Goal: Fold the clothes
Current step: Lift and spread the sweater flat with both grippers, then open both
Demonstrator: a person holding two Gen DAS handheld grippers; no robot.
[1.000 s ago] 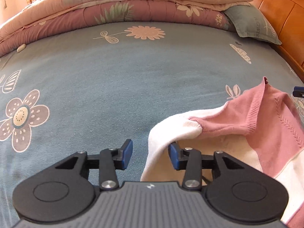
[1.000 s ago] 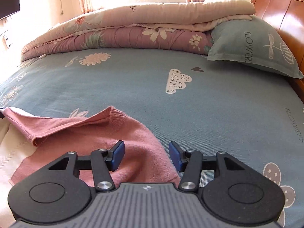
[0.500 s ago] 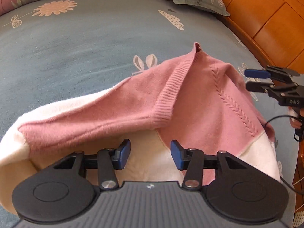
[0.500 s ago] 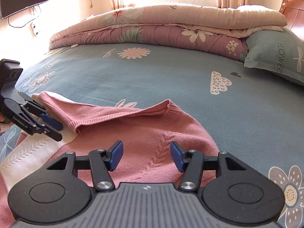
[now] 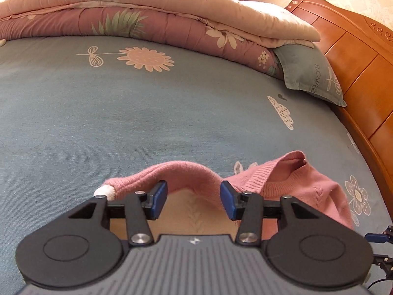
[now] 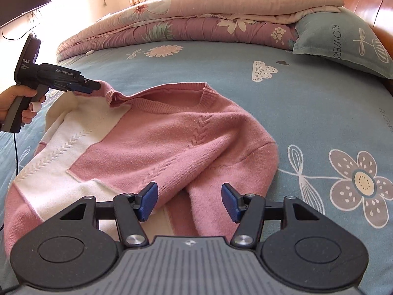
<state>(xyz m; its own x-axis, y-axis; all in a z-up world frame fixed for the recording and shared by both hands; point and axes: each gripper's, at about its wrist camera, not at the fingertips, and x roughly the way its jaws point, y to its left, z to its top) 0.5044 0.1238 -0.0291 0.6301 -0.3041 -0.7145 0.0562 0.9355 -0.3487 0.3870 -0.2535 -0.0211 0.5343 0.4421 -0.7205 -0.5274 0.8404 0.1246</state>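
A pink and cream knit sweater point(image 6: 172, 135) lies spread on the blue flowered bed sheet point(image 6: 307, 103), neckline toward the quilt. My left gripper point(image 5: 194, 200) stands open, with a raised fold of the pink shoulder point(image 5: 186, 174) just past its blue pads point(image 5: 159, 198), not pressed. Seen from the right wrist view, the left gripper point(image 6: 84, 88) reaches the sweater's left shoulder, held by a hand point(image 6: 14, 100). My right gripper point(image 6: 189, 201) hovers over the sweater's near sleeve point(image 6: 203, 204); its jaws are opening, with the sleeve below and between them, untouched.
A folded floral quilt point(image 6: 196, 17) and a grey-blue pillow point(image 6: 343, 41) lie along the far side of the bed. A wooden headboard point(image 5: 356, 61) runs down the right. A dark screen point(image 6: 22, 0) hangs on the wall at left. A cable point(image 6: 16, 147) trails from the left gripper.
The left view has swung from over the sweater's body to face the quilt, with the shoulder fold now at its tips. The right gripper has drawn back over the sleeve, its jaws wider.
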